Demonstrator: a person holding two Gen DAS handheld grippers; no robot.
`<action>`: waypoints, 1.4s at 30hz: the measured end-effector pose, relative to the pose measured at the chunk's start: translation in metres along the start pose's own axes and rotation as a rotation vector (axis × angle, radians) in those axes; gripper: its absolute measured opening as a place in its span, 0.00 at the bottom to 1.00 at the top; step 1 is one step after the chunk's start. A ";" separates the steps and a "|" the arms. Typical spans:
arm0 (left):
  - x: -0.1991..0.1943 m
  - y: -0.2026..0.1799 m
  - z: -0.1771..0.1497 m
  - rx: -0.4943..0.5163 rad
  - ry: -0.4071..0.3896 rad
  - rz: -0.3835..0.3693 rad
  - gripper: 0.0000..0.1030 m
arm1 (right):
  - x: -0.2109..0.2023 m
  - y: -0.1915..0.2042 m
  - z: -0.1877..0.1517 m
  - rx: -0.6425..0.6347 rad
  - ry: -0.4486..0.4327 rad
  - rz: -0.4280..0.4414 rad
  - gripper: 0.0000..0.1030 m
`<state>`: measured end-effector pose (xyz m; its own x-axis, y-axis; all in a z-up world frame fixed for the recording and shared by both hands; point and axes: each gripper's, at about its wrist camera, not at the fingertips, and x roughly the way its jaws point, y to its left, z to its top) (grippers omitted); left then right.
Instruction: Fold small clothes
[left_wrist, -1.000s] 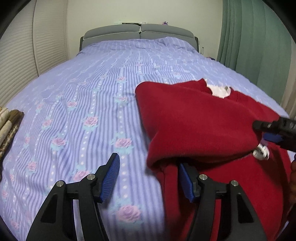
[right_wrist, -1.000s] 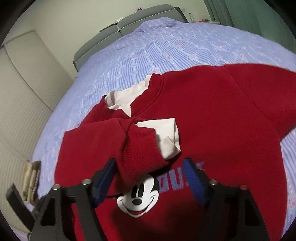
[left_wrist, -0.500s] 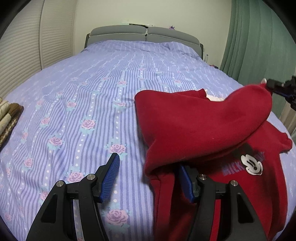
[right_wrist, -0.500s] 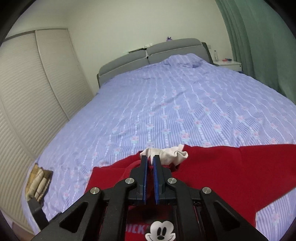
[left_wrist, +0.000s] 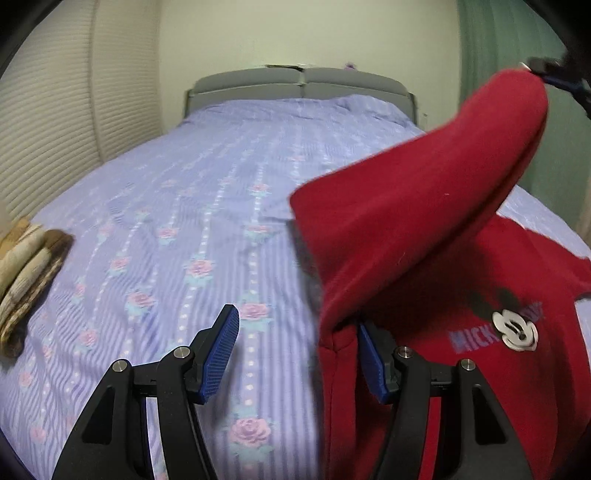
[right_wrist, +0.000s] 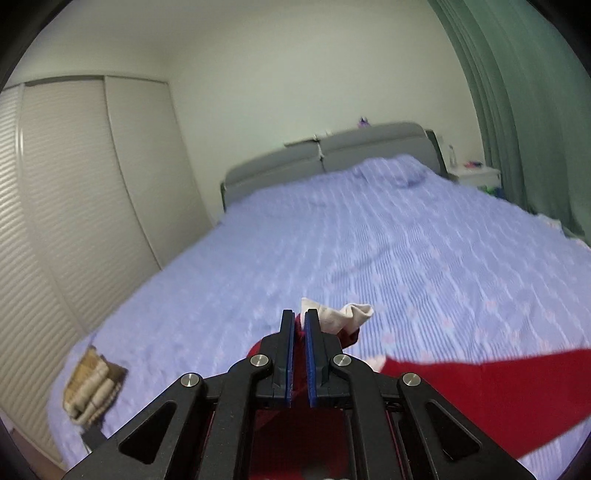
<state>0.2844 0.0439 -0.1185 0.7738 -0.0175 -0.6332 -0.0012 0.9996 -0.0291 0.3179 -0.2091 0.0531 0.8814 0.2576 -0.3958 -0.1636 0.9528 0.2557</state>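
Note:
A red sweater (left_wrist: 406, 229) with a cartoon mouse print (left_wrist: 515, 328) lies on the right side of the lilac bedspread (left_wrist: 184, 221). My right gripper (right_wrist: 299, 321) is shut on the sleeve's cuff, where a white inner cuff (right_wrist: 343, 315) sticks out past the fingertips. The red sleeve (right_wrist: 480, 387) hangs from it, raised high above the bed. In the left wrist view the right gripper (left_wrist: 554, 77) shows at the top right with the sleeve stretched up to it. My left gripper (left_wrist: 295, 354) is open low by the sweater's left side edge, its right finger under the raised cloth.
A folded beige and brown cloth pile (left_wrist: 26, 266) sits at the bed's left edge. A grey headboard (left_wrist: 303, 81) stands at the far end. Slatted wardrobe doors (right_wrist: 74, 221) line the left. A green curtain (right_wrist: 535, 129) and a white nightstand (right_wrist: 476, 175) are on the right.
My right gripper shut on the cuff that lay on the sweater's chest and lifted it high, pulling the sleeve up. The left gripper stayed in place, still open, and tilted up slightly.

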 end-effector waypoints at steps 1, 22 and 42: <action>0.000 0.003 0.000 -0.017 0.005 0.013 0.58 | 0.000 0.001 0.001 -0.015 -0.002 -0.002 0.04; 0.009 0.019 -0.013 -0.002 0.060 0.024 0.59 | 0.018 -0.060 -0.174 0.349 0.386 -0.010 0.57; 0.005 0.010 -0.016 -0.028 0.044 0.076 0.65 | 0.040 -0.032 -0.125 0.081 0.233 -0.100 0.23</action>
<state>0.2779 0.0535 -0.1339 0.7420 0.0569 -0.6679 -0.0772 0.9970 -0.0008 0.3030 -0.2088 -0.0816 0.7640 0.2017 -0.6129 -0.0365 0.9619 0.2711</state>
